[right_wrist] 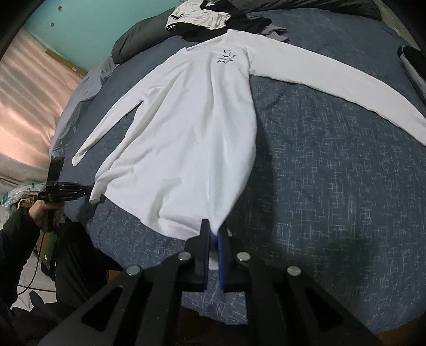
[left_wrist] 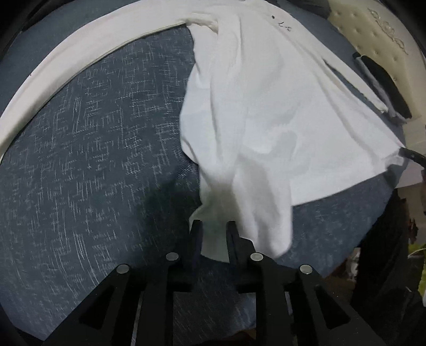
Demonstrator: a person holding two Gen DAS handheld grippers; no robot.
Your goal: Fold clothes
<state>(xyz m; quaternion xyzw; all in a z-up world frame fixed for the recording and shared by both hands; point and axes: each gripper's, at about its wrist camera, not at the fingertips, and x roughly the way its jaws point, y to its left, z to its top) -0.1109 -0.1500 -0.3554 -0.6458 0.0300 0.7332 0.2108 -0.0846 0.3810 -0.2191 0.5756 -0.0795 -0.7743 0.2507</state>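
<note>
Item: white long-sleeved shirt point(right_wrist: 175, 127), print side up, spread lengthwise on the bed point(right_wrist: 332, 165) with its dark blue cover. Collar lies far ahead of the right gripper point(right_wrist: 214, 237); hem lies nearest it.

Right gripper: clenched on one hem corner, cloth pinched between the blue pads and lifted slightly off the cover.

Left gripper point(left_wrist: 213, 226): grasping the other hem corner, fabric bunched between its fingers; in the right wrist view it sits well to the left, at the hem's far end.

Sleeves: one stretches out to the right of the right gripper, the other lies close along the body on the left.

Other: a heap of dark and light clothes point(right_wrist: 207, 16) beyond the collar.

Handling note (judgement): both corners held suits either pulling the shirt flat or carrying the hem toward the collar. Keep the two grippers level and the hem taut between them, so the slack cloth near the left gripper does not crease.
</note>
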